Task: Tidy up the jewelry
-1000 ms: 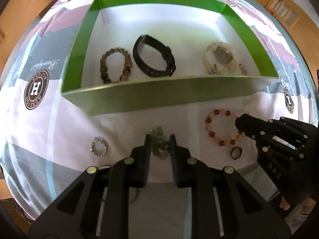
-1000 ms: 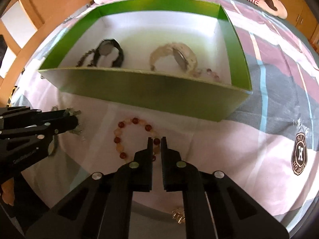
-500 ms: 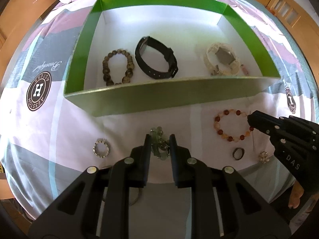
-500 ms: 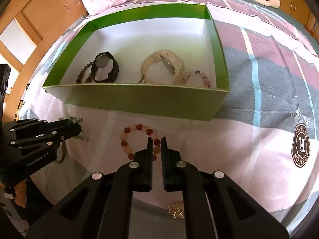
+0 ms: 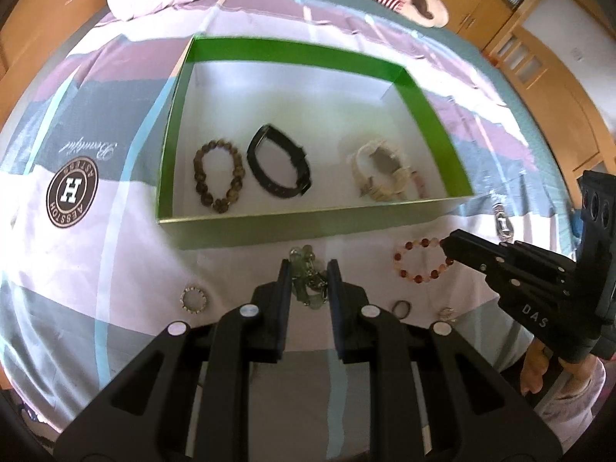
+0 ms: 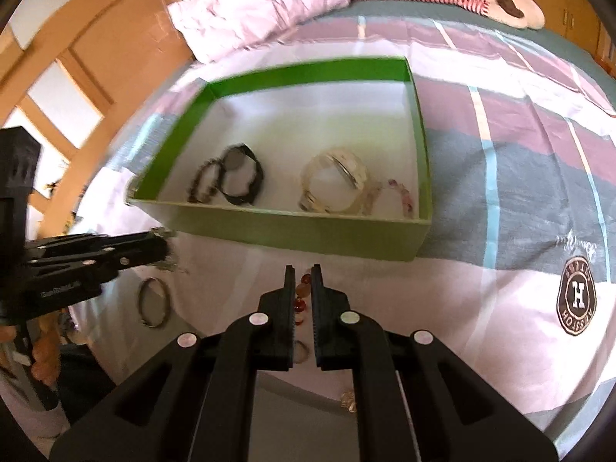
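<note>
A green box [image 5: 308, 223] lies on the bed and holds a brown bead bracelet [image 5: 219, 177], a black watch [image 5: 278, 167] and a cream watch [image 5: 381, 173]. My left gripper [image 5: 308, 269] is shut on a pale green bead bracelet [image 5: 308, 281], held above the sheet in front of the box. My right gripper [image 6: 303, 273] is shut on a red and orange bead bracelet [image 6: 301, 292], which also shows in the left wrist view [image 5: 419, 260] hanging from the right gripper's tip.
On the sheet in front of the box lie a small sparkly ring [image 5: 193, 300], a dark ring [image 5: 401, 309], a small gold piece [image 5: 446, 313] and a thin bangle [image 6: 154, 302]. A pink pillow [image 6: 261, 4] lies beyond the box.
Both grippers have lifted and pulled back from the sheet, each with its bracelet. The red bracelet has come up off the sheet in the right gripper.
</note>
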{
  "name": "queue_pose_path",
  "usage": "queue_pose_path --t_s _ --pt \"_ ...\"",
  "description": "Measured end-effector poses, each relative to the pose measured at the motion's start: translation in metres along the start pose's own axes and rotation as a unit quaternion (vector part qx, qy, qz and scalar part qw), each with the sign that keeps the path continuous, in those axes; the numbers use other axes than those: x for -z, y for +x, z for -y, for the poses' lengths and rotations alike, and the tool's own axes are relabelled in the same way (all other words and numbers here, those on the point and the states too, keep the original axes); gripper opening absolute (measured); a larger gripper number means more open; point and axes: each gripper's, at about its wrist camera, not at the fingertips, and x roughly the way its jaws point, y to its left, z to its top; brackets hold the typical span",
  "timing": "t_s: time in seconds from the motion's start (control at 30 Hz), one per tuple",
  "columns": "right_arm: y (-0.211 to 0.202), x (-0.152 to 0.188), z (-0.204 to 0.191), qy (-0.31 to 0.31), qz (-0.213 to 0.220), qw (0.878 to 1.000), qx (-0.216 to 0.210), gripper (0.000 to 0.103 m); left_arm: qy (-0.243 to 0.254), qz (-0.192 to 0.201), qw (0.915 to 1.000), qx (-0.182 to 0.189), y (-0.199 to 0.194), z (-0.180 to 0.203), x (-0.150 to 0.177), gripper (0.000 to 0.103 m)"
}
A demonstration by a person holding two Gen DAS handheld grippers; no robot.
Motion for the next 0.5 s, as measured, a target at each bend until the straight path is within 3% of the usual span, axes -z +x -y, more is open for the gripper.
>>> queue_pose_path --t_s 0.23,0.5 --pt "-0.02 -0.007 -0.009 -0.019 0.04 0.999 -0.023 0.007 0.007 0.011 0.9999 0.004 -0.006 0.004 -0.002 0.018" --pt "-0.002 -0.001 -0.016 -0.049 0.016 0.998 0.026 0.007 0.018 0.008 0.9995 -0.025 0.0 0.009 0.001 0.018"
